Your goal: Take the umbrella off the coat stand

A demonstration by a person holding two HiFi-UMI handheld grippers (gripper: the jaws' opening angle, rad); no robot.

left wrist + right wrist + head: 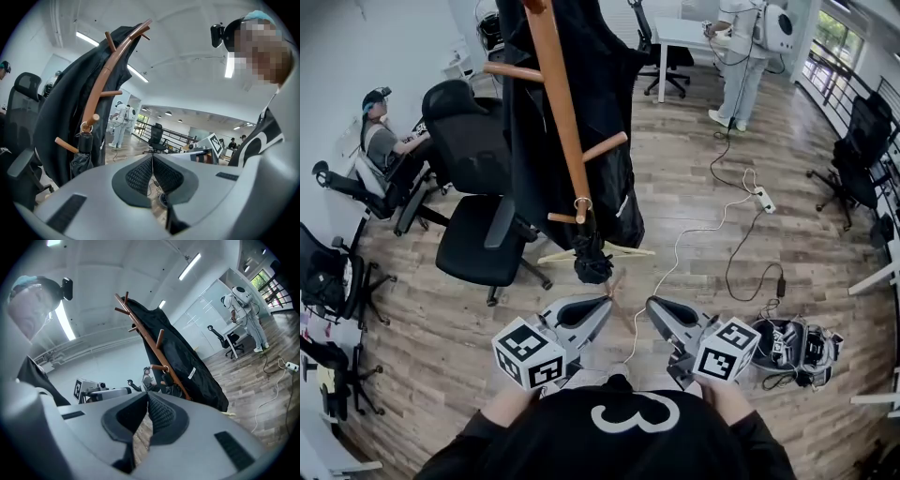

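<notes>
A wooden coat stand (562, 103) rises ahead, with a long black coat (609, 84) draped over it. A folded black umbrella (592, 258) hangs by a ring from a low peg, just beyond both grippers. My left gripper (602, 302) is shut and empty, below and slightly right of the umbrella. My right gripper (654, 304) is beside it, also shut and empty. In the left gripper view the umbrella (82, 157) hangs left of the closed left gripper (152, 158). In the right gripper view the umbrella (174, 388) shows just above the closed right gripper (147, 395).
A black office chair (478, 234) stands left of the stand, with a seated person (384, 141) further left. A standing person in white (745, 56) is at a desk at the back. A power strip (764, 200) with cables and a bag (792, 347) lie on the floor at right.
</notes>
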